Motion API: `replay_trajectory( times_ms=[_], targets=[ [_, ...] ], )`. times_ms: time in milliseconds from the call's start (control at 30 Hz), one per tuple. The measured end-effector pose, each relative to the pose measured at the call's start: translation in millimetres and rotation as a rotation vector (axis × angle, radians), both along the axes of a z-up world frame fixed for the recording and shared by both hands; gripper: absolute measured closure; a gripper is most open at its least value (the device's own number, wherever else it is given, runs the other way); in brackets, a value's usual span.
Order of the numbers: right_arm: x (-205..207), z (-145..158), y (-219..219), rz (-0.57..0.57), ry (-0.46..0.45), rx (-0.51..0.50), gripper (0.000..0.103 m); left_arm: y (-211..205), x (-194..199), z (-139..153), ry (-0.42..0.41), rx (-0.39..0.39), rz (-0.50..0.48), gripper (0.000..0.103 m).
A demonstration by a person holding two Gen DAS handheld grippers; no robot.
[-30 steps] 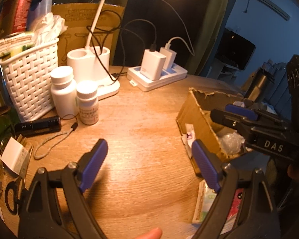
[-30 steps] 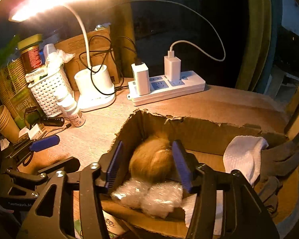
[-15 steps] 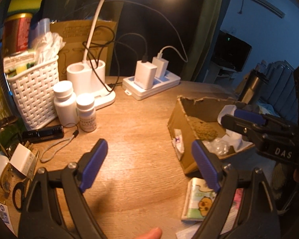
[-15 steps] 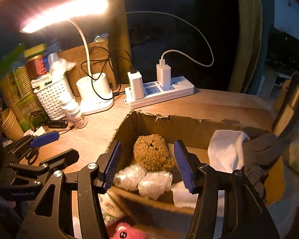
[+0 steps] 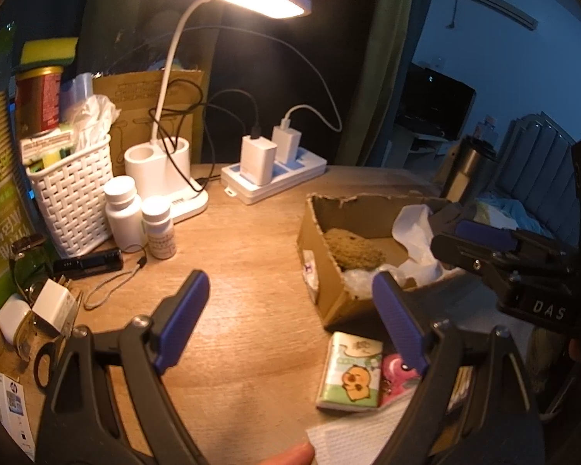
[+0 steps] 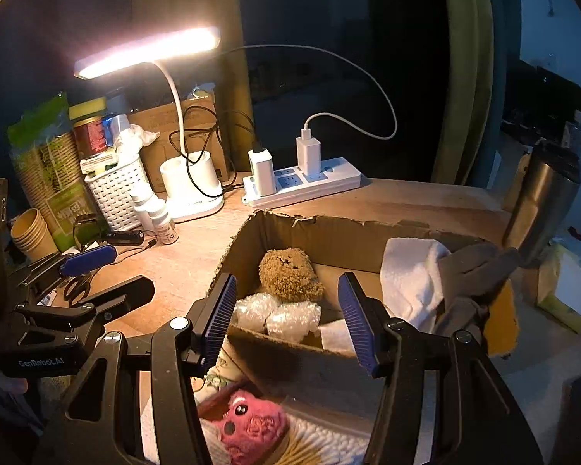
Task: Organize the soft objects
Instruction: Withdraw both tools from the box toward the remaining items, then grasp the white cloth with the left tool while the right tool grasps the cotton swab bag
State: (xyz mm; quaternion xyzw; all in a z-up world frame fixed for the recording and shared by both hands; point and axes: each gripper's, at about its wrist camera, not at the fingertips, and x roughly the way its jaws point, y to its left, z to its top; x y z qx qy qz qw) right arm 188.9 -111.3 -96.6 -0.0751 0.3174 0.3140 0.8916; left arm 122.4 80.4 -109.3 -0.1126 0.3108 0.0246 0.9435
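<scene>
An open cardboard box [image 6: 302,352] [image 5: 321,248] sits on the wooden desk. Inside lie a brown plush bear [image 6: 288,273] [image 5: 352,250], bubble wrap [image 6: 279,316], a white cloth [image 6: 410,279] and a grey glove [image 6: 472,275]. A pink plush toy [image 6: 250,428] [image 5: 397,374] lies in front of the box beside a tissue pack [image 5: 350,374]. My right gripper [image 6: 290,321] is open and empty, held above the box's near wall. My left gripper [image 5: 288,321] is open and empty over the desk left of the box.
A white lamp base [image 5: 162,178], power strip [image 5: 275,178], woven basket [image 5: 73,193] and two pill bottles [image 5: 139,217] stand at the back left. A black flashlight [image 5: 87,261] and scissors [image 5: 42,364] lie at the left. A steel tumbler [image 6: 538,201] stands right.
Both grippers have pulled back and up. The right gripper has opened and let go of the brown bear, which now rests in the box. The pink plush and tissue pack have come into view.
</scene>
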Motion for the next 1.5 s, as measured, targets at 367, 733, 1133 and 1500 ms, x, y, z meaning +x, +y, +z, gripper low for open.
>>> replay_trajectory(
  times_ms=[367, 733, 1133, 1500],
  targets=[
    [-20, -3, -30, -0.041, 0.005, 0.01, 0.045, -23, -16, 6, -0.004, 0.013, -0.029, 0.016],
    [-41, -14, -61, -0.088, 0.025, 0.016, 0.045, -45, -31, 4, 0.002, 0.027, -0.065, 0.016],
    [-58, -41, -75, -0.109, 0.071, 0.001, 0.045, -64, -46, -20, 0.049, 0.026, -0.09, 0.016],
    [-62, -65, -80, -0.121, 0.118, -0.002, 0.04, -80, -49, -49, 0.136, 0.059, -0.121, 0.016]
  ],
)
